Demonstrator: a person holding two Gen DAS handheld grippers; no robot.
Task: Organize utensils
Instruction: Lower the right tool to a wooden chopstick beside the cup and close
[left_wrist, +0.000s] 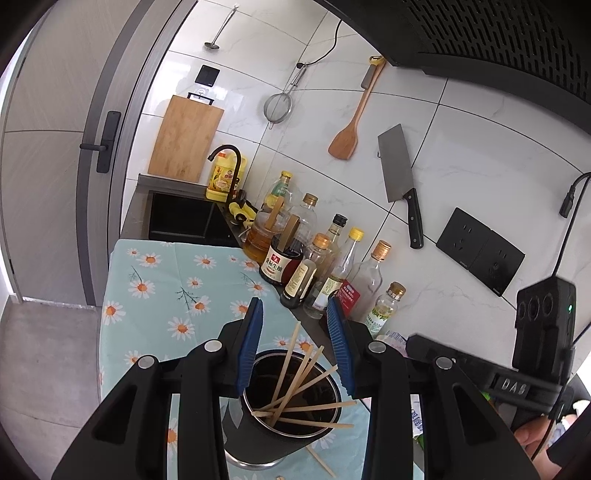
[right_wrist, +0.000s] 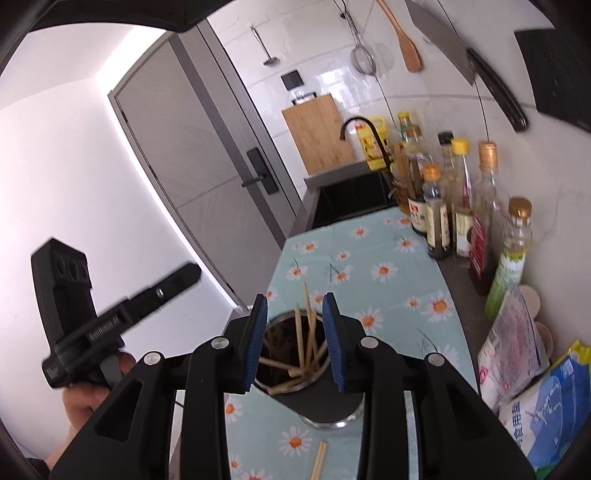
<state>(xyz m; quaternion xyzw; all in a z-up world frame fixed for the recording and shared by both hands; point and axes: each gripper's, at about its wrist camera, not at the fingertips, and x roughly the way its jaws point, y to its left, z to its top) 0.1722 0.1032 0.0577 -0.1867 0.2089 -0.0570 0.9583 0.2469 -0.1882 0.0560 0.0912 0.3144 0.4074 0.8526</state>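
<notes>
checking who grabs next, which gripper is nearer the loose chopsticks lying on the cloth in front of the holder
Cannot tell. The loose chopsticks lie on the cloth below both; the right gripper and left gripper each hover over the holder.

Chopsticks (left_wrist: 295, 387) stand in a holder (left_wrist: 258, 439) on the tablecloth (left_wrist: 166, 280); bottles (left_wrist: 332, 266) line the wall to its right.

Bright daylight, tile glare, fisheye-warped edges, slight blur

Left gripper (left_wrist: 295, 347) at lower centre of its view, blue pads parted, nothing pinched. Right gripper (right_wrist: 294, 339) likewise low centre, tilted downward, pads apart. A hand (right_wrist: 79, 397) grips a handle, lower left.
</notes>
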